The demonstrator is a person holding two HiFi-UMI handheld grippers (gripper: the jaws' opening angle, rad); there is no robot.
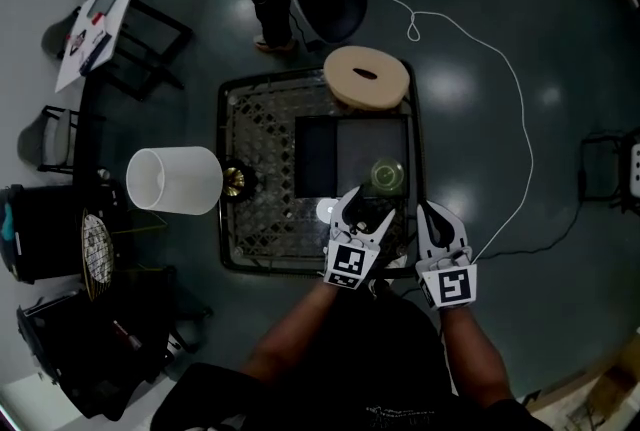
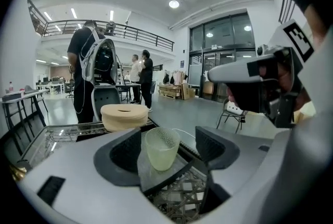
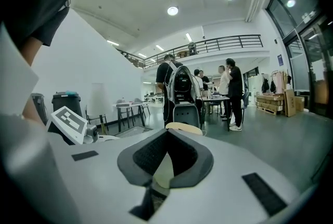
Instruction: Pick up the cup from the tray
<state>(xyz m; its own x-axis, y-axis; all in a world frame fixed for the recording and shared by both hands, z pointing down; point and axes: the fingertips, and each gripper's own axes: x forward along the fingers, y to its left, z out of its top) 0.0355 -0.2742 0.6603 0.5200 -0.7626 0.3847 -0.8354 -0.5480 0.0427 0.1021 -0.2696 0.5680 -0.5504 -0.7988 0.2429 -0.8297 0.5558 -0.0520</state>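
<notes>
A translucent pale-green cup point(image 1: 388, 176) stands upright on a dark mat point(image 1: 345, 154) in a black wire-mesh tray point(image 1: 258, 134). My left gripper point(image 1: 365, 210) hovers at the tray's near edge, just short of the cup. In the left gripper view the cup point(image 2: 161, 149) sits between the open jaws of that gripper point(image 2: 169, 144), and neither pad touches it. My right gripper point(image 1: 437, 217) hangs beside the left one, at the tray's near right corner. Its jaws point(image 3: 166, 134) meet at the tips with nothing held.
A beige round cushion point(image 1: 367, 77) lies on the tray's far edge. A white cylinder point(image 1: 175, 180) and a small gold thing point(image 1: 233, 182) sit at the tray's left side. A white cable point(image 1: 505, 69) runs across the floor on the right. Black bins point(image 1: 45, 229) stand at left, and people stand beyond.
</notes>
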